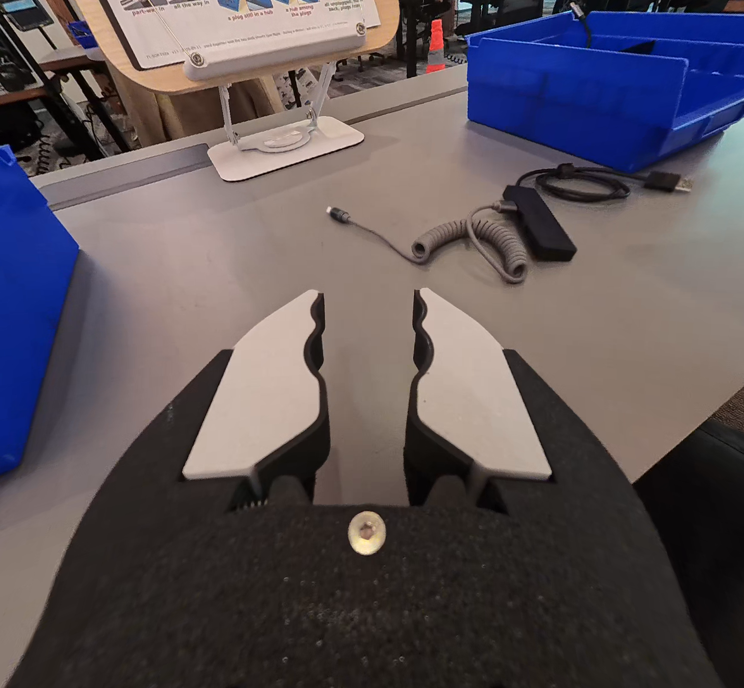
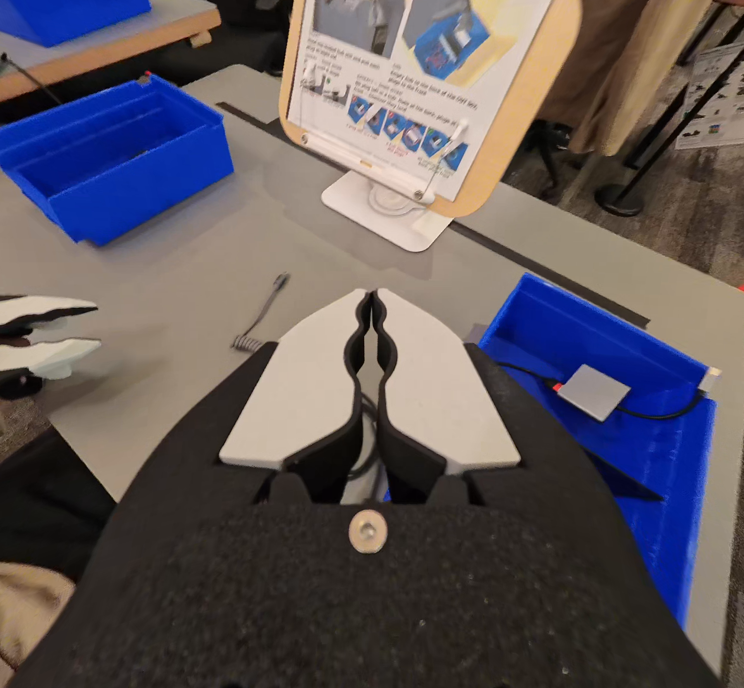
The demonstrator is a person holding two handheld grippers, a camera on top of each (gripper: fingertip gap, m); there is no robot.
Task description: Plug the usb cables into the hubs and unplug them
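Observation:
In the left wrist view a black hub (image 1: pixel 539 225) lies on the grey table (image 1: pixel 241 266) to the right. A grey coiled cable (image 1: pixel 483 242) runs from the hub's far end, and its free plug (image 1: pixel 336 214) lies on the table. A black cable (image 1: pixel 583 185) with a USB plug (image 1: pixel 668 181) is coiled behind the hub. My left gripper (image 1: pixel 368 298) is open and empty, short of the cables. My right gripper (image 2: pixel 370 298) is shut with nothing between its tips, above the table. The grey plug (image 2: pixel 282 280) lies just left of it. A silver hub (image 2: pixel 592 391) lies in the right blue bin (image 2: pixel 563 330).
A white document stand (image 1: pixel 282 145) holding an instruction sheet stands at the table's back edge. A blue bin (image 1: pixel 583 97) at the right holds another cable (image 1: pixel 579 12). A second blue bin (image 2: pixel 112 161) sits at the left. My left gripper (image 2: pixel 60 326) shows at the right wrist view's left edge. The grippers' ends are close to 35 cm from one another. To the silver hub (image 2: pixel 592 391): right tips about 35 cm, left tips about 55 cm.

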